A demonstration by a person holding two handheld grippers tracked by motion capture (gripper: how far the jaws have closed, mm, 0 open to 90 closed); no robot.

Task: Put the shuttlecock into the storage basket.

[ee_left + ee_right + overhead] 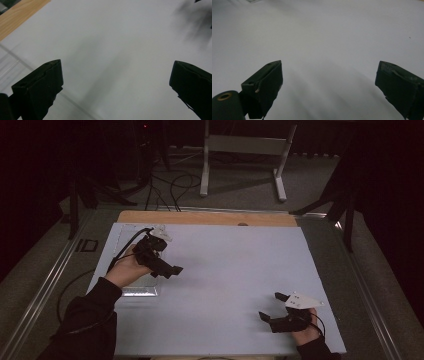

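Observation:
A white board (225,270) covers most of the wooden table. My left gripper (167,270) hovers over the board's left part, held in a hand with a dark sleeve, its cable trailing back. In the left gripper view its jaws (116,63) stand wide open with only white board between them. My right gripper (272,306) rests low near the board's front right corner, pointing left. Its jaws (329,63) are also wide open with nothing between them. A dark blur at the top right of the left gripper view is the right gripper (197,20).
A clear plastic tray or sheet (140,291) lies along the board's left edge under the left hand; its edge (25,63) shows as faint lines. A strip of bare wood (205,217) runs along the far side. Beyond the table are a white stand (245,150) and floor cables.

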